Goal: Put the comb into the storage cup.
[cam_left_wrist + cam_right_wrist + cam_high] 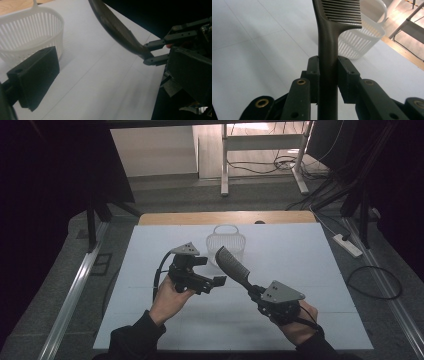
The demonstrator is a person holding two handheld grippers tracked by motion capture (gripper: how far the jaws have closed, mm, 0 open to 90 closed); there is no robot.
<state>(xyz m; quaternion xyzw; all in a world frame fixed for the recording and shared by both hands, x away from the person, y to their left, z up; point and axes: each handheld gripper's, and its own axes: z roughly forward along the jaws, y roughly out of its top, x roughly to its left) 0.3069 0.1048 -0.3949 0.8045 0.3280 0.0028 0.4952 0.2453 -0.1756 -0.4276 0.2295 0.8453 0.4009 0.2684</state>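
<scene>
A black comb [232, 264] is held off the white table, its toothed end tilted up and to the left, just in front of the white slatted basket [226, 241]. My right gripper [254, 291] is shut on the comb's handle; in the right gripper view both pads [313, 68] press the handle [327, 45], and the basket [362, 40] stands behind. My left gripper [210, 271] hovers left of the comb, open with nothing between its jaws. In the left gripper view one of its pads [35, 77] sits before the basket [30, 32], and the comb [117, 30] crosses above.
The white table top [310, 270] ends in a wooden strip [165, 218] at the back. On the floor to the right lie a power strip [347, 245] and a looped cable [375, 282]. A metal frame [225, 165] stands beyond.
</scene>
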